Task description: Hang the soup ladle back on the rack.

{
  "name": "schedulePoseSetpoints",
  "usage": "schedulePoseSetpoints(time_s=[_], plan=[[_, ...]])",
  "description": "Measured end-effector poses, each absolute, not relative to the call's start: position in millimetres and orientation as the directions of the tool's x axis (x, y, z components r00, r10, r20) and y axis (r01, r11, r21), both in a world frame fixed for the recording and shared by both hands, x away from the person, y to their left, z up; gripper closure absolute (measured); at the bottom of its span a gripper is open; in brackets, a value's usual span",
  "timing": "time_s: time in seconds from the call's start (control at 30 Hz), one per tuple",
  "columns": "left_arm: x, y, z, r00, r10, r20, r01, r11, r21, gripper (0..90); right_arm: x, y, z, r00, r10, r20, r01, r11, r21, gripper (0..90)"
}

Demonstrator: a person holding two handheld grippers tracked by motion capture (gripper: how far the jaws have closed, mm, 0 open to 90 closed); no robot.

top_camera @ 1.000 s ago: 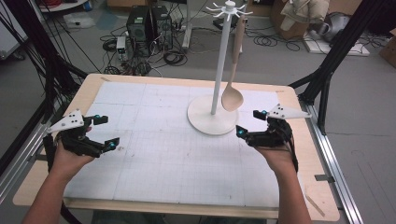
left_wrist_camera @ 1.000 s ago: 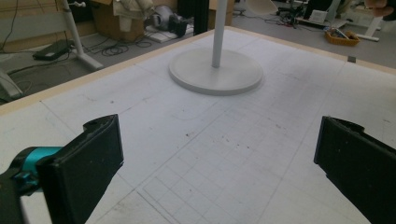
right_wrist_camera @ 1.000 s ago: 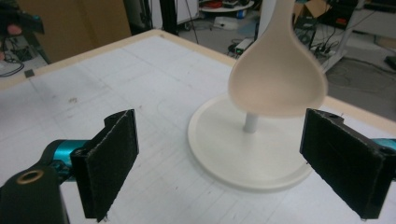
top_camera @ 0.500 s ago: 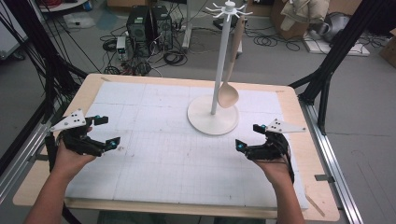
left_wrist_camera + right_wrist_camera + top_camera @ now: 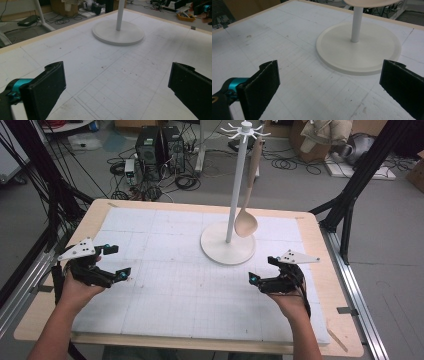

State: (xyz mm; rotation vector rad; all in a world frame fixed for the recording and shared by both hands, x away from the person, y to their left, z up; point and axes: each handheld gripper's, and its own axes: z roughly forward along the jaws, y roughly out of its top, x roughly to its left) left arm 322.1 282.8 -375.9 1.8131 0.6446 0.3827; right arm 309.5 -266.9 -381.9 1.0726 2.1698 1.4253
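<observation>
A: Spoon (image 5: 248, 200) — where is it against the two grippers?

B: It hangs by its handle from a hook at the top of the white stand (image 5: 236, 190), bowl downward, just beside the pole and above the round base. The right gripper (image 5: 260, 272) sits low on the mat, near the base's front right edge, well below the spoon and apart from it. In the right gripper view the spoon's bowl (image 5: 369, 2) shows at the top edge, over the base (image 5: 359, 50).

A: And the left one?

B: The left gripper (image 5: 116, 262) is near the table's left side, well apart from the stand. In the left gripper view the base (image 5: 117, 32) lies far ahead.

A: Jaws?

B: Both pairs are spread wide with nothing between them. The right gripper's jaws have just been opening, and they hold nothing.

A: Room to move?

B: The white gridded mat (image 5: 170, 285) is bare between the hands and in front of the stand. The wooden table (image 5: 345, 320) shows as a rim all round the mat; the right hand is close to the right rim, the left hand close to the left rim. Black frame posts stand off both sides.

A: Any writing?

B: None that I can read. The mat has only thin grid lines and small dark specks.
</observation>
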Motion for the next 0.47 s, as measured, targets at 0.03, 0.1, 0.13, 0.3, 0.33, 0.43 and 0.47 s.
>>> schedulePoseSetpoints(time_s=[0.03, 0.1, 0.13, 0.3, 0.33, 0.43, 0.47], plan=[[321.9, 282.6, -375.9, 0.8, 0.598, -0.055, 0.239, -0.232, 0.943, 1.8, 309.3, -265.5, -381.3, -0.663, 0.738, 0.126, 0.409, 0.216, 0.886, 2.2], [321.6, 282.7, -376.1, 0.801, 0.596, -0.053, 0.236, -0.233, 0.943, 1.8, 309.4, -264.8, -381.2, -0.665, 0.736, 0.128, 0.411, 0.217, 0.886, 2.2], [321.4, 282.8, -376.2, 0.801, 0.597, -0.054, 0.238, -0.234, 0.943, 1.8, 309.6, -264.0, -381.1, -0.666, 0.736, 0.125, 0.409, 0.22, 0.886, 2.2], [321.9, 282.2, -376.9, 0.797, 0.602, -0.054, 0.24, -0.233, 0.942, 1.8, 310.1, -261.5, -380.5, -0.663, 0.738, 0.125, 0.414, 0.222, 0.883, 2.2], [321.9, 282.2, -376.9, 0.797, 0.602, -0.054, 0.24, -0.233, 0.942, 1.8, 310.2, -261.4, -380.3, -0.661, 0.74, 0.126, 0.418, 0.223, 0.881, 2.2], [321.8, 281.8, -378.3, 0.796, 0.601, -0.063, 0.244, -0.224, 0.944, 1.8, 311.7, -261.0, -378.9, -0.655, 0.745, 0.126, 0.43, 0.23, 0.873, 2.2], [322.4, 282.0, -379.6, 0.797, 0.601, -0.067, 0.246, -0.222, 0.943, 1.8, 311.7, -261.0, -378.9, -0.655, 0.745, 0.126, 0.43, 0.23, 0.873, 2.2]])
